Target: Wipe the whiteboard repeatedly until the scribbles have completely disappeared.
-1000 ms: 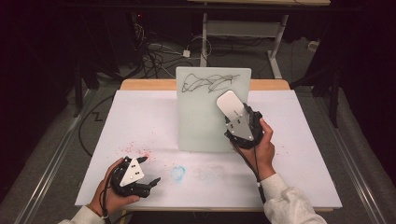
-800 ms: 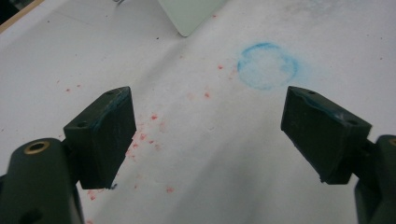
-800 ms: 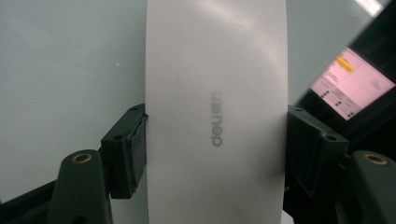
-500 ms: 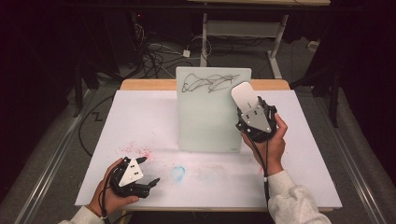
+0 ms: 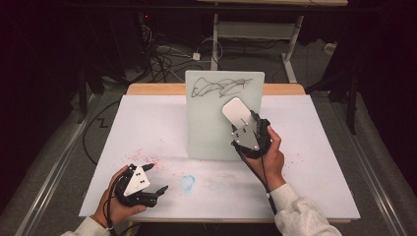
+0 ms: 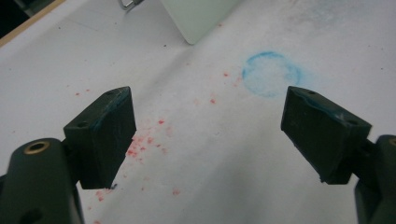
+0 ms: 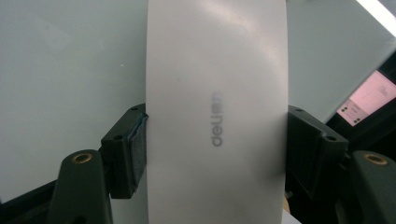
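A small whiteboard (image 5: 211, 128) stands upright at the middle of the table, with black scribbles (image 5: 219, 87) across its top. My right gripper (image 5: 248, 127) is shut on a white eraser (image 5: 236, 111), held in front of the board's right half, below the scribbles. In the right gripper view the eraser (image 7: 215, 112) sits between both jaws with the board's pale face (image 7: 70, 70) behind it. My left gripper (image 5: 155, 178) rests low at the table's front left, open. In the left gripper view its jaws stand wide apart over the white sheet, nothing between them.
White paper (image 5: 147, 123) covers the tabletop, with red specks (image 5: 142, 156) and a blue ring stain (image 5: 187, 182) near the left gripper; the ring (image 6: 272, 74) and red specks (image 6: 140, 142) also appear in the left gripper view. Cables and a desk frame lie behind the table.
My right gripper with the eraser has swung across the board's right side, out to the right edge and then back left and slightly down. The left gripper has stayed put.
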Demonstrator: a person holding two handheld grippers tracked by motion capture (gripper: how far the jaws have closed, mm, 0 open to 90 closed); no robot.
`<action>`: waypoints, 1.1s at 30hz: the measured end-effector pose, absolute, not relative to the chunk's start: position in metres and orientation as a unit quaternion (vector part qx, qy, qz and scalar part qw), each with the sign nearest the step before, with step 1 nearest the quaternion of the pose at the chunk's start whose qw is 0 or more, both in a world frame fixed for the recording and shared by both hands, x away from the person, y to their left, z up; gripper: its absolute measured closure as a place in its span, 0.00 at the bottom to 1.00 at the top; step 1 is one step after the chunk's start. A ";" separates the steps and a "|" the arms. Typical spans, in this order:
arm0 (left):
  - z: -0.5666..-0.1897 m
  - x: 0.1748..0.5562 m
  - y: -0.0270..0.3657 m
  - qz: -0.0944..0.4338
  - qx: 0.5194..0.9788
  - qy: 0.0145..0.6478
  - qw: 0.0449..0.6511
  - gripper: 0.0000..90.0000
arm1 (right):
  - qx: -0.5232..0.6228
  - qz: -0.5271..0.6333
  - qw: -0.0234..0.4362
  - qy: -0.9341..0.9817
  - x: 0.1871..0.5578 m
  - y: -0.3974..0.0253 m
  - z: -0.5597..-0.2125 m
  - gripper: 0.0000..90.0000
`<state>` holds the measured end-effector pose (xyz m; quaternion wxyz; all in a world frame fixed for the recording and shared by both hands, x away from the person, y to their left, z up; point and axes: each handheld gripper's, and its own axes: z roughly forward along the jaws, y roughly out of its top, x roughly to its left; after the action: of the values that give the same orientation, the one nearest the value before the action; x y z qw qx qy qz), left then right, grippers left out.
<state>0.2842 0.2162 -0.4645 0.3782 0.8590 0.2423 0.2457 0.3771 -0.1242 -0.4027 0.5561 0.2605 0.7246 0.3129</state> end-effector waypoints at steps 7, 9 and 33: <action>-0.463 0.282 0.218 0.250 0.855 0.244 0.382 0.19 | 0.246 0.311 0.548 0.736 0.376 -0.122 -0.404 0.34; -0.462 0.282 0.218 0.251 0.854 0.245 0.383 0.19 | 0.253 0.312 0.551 0.731 0.377 -0.126 -0.401 0.34; -0.463 0.283 0.219 0.252 0.850 0.252 0.388 0.19 | 0.320 0.347 0.551 0.688 0.388 -0.164 -0.373 0.34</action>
<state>0.2835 0.2193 -0.4634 0.3884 0.8496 0.2522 0.2525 0.3880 -0.1640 -0.3733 0.5505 0.3203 0.6883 0.3473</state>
